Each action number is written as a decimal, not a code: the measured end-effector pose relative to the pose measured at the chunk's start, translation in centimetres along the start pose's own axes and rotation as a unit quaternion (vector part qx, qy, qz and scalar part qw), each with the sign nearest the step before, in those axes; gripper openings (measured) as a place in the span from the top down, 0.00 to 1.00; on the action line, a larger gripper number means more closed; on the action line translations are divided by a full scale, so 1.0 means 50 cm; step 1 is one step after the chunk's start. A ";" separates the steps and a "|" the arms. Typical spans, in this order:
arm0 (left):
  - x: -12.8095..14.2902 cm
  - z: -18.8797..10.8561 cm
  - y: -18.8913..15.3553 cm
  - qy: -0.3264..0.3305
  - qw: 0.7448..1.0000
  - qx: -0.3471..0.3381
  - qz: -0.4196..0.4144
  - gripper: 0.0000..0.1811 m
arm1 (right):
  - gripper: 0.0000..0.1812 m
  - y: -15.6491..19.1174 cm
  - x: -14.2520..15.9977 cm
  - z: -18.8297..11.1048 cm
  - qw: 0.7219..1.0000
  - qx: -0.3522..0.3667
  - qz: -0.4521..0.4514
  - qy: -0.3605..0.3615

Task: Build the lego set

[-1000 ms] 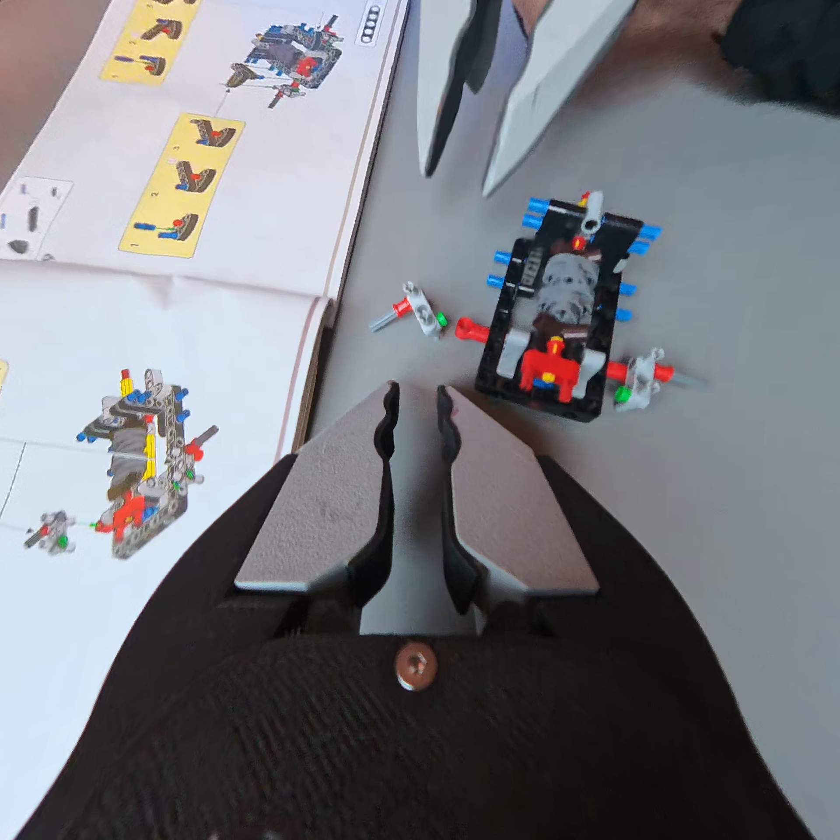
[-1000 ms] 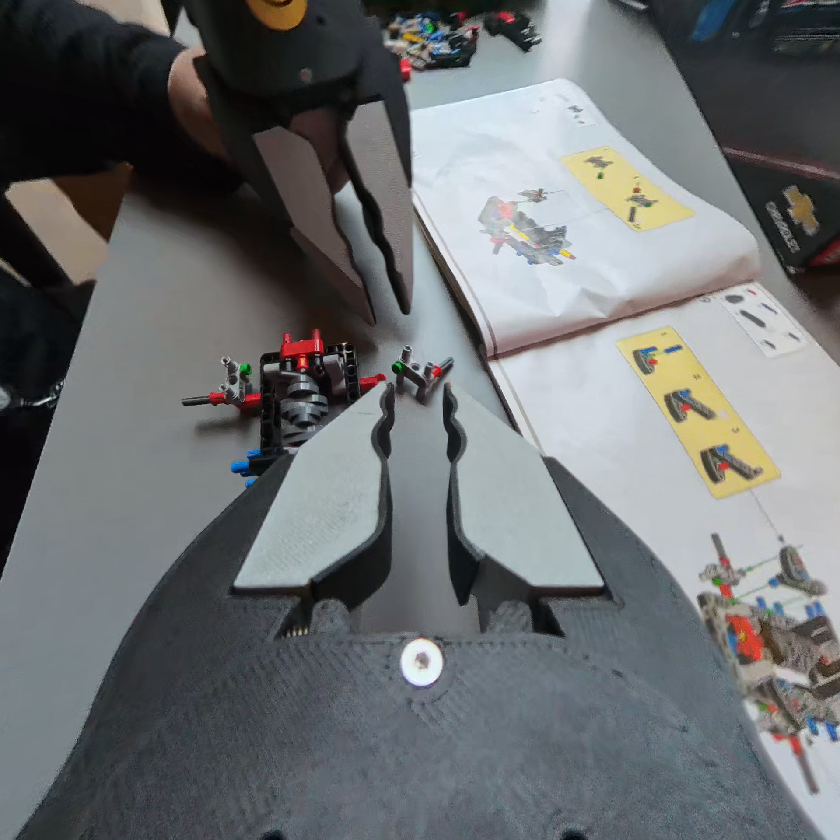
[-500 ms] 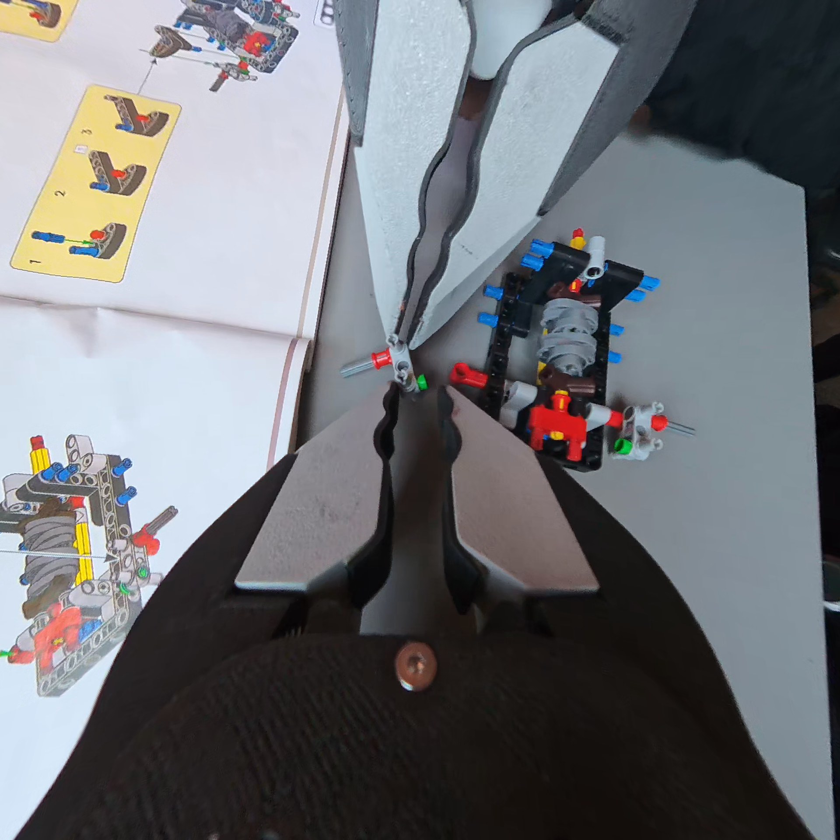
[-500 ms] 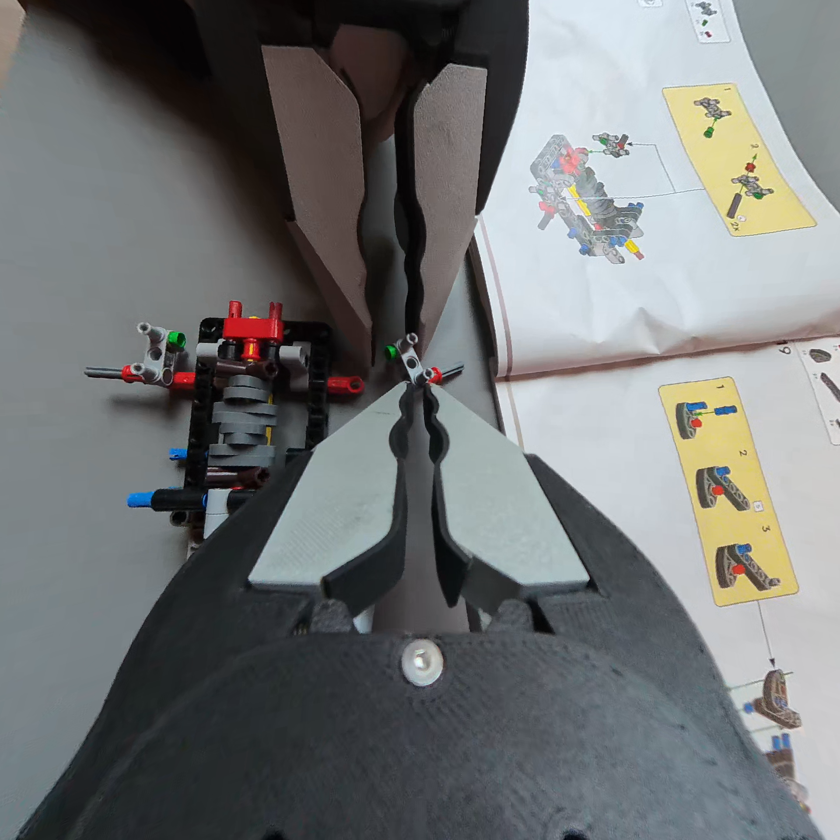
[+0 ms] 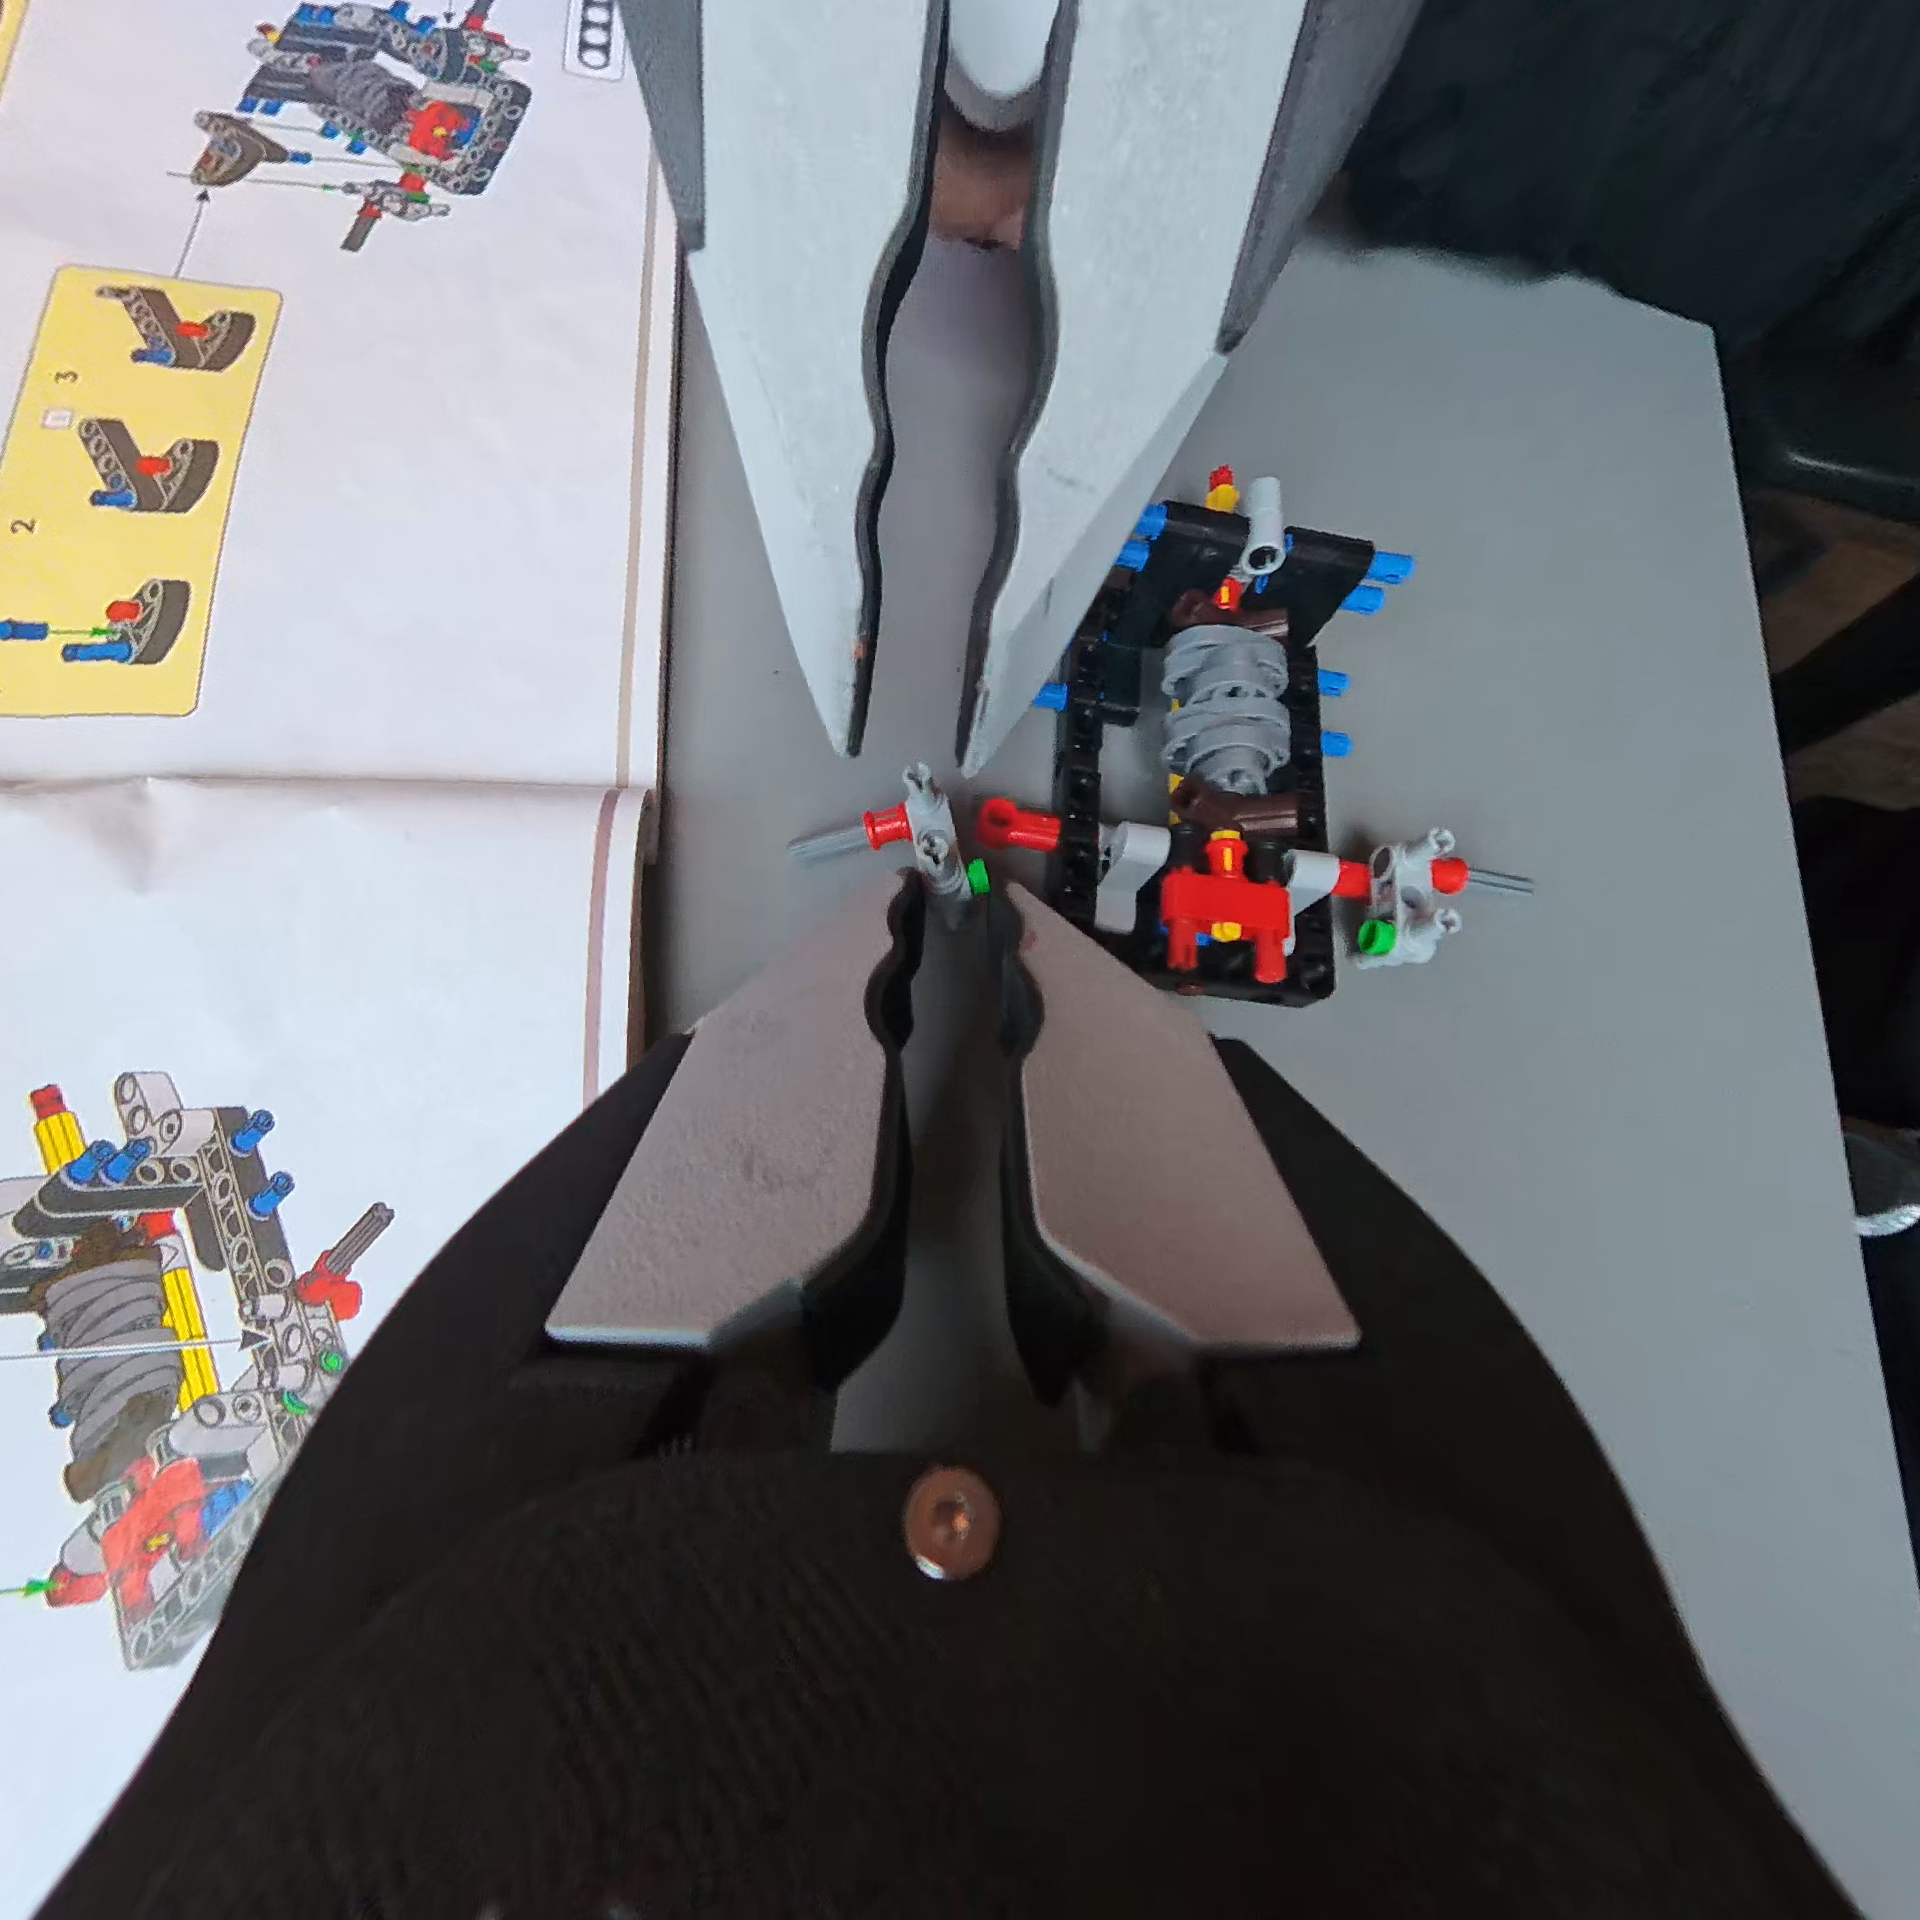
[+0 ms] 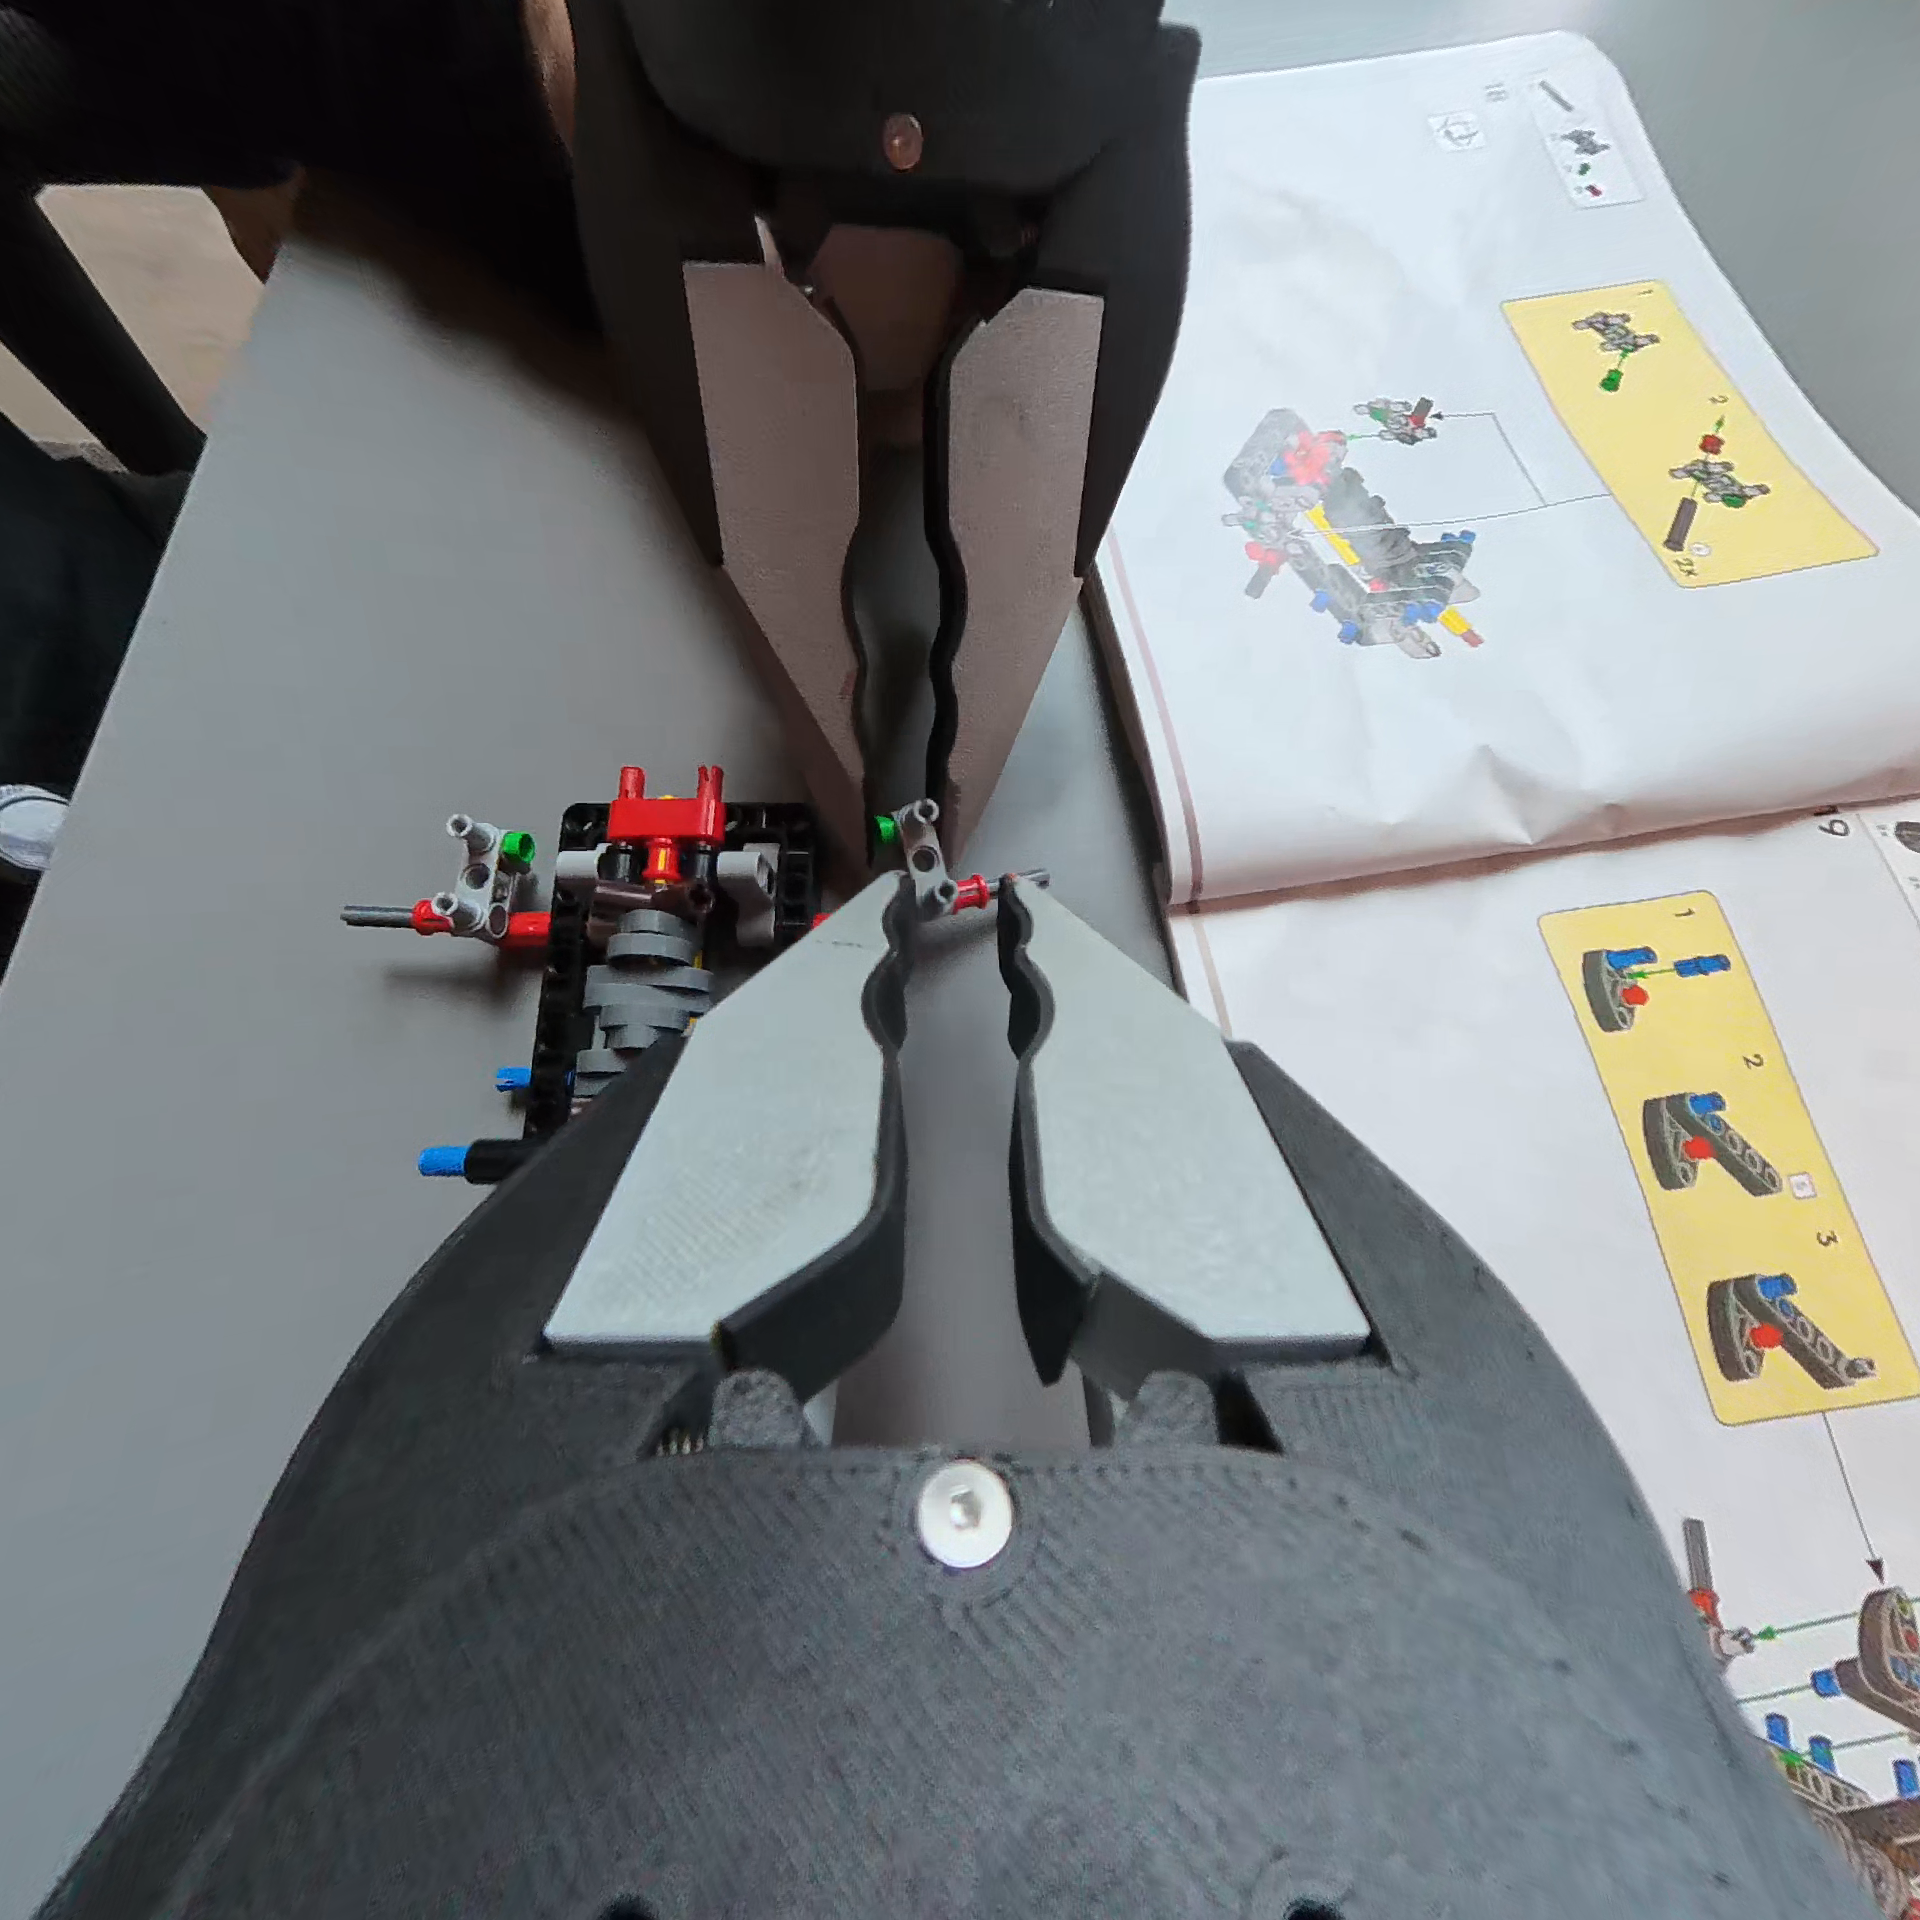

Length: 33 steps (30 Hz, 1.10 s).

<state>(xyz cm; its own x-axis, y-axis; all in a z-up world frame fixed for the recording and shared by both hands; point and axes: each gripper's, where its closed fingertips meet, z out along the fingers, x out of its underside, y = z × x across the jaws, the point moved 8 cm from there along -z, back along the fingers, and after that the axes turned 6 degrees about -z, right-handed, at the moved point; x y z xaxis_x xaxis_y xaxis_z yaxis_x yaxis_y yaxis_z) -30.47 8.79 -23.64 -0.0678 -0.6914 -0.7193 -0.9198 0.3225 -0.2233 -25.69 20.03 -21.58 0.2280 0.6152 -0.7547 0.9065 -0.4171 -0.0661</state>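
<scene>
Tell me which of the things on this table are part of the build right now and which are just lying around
In the job: small grey connector piece, black frame assembly, open instruction booklet, left gripper, right gripper.

Lying about: table edge, dark chair.

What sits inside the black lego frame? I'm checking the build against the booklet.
Inside the black frame: a grey ribbed stack, brown connectors, a red piece. The underside is hidden.

small connector piece (image 5: 932,844) lies on the table (image 5: 1558,1195) between booklet (image 5: 343,644) and frame assembly (image 5: 1205,769).
</scene>
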 end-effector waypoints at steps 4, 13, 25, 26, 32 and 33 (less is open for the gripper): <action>-0.005 -0.007 -0.004 -0.019 1.000 0.012 0.020 0.95 | 0.96 0.009 -0.004 0.008 1.000 -0.009 -0.009 0.006; -0.005 -0.010 -0.004 -0.026 0.999 0.003 0.028 0.95 | 0.99 0.015 -0.014 0.000 1.000 0.006 -0.009 0.021; -0.004 -0.008 -0.006 -0.022 0.999 0.000 0.033 0.95 | 0.99 0.015 -0.010 0.002 1.000 0.002 -0.004 0.011; -0.005 -0.009 -0.005 -0.024 0.999 0.000 0.032 0.95 | 0.99 0.015 -0.010 0.001 1.000 0.004 -0.005 0.009; -0.005 -0.011 -0.006 -0.028 0.999 0.008 0.031 0.95 | 0.99 0.018 -0.014 -0.001 1.000 0.007 -0.011 0.007; -0.005 -0.011 -0.006 -0.027 0.999 0.009 0.031 0.95 | 0.99 0.019 -0.013 -0.001 1.000 0.006 -0.010 0.007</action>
<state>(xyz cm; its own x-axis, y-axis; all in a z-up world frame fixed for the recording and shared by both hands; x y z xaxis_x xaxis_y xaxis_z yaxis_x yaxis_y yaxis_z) -30.39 8.53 -23.03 -0.1036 -0.6339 -0.7664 -0.9076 0.3754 -0.1878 -24.99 19.25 -21.12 0.2147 0.6332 -0.7436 0.9069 -0.4118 -0.0888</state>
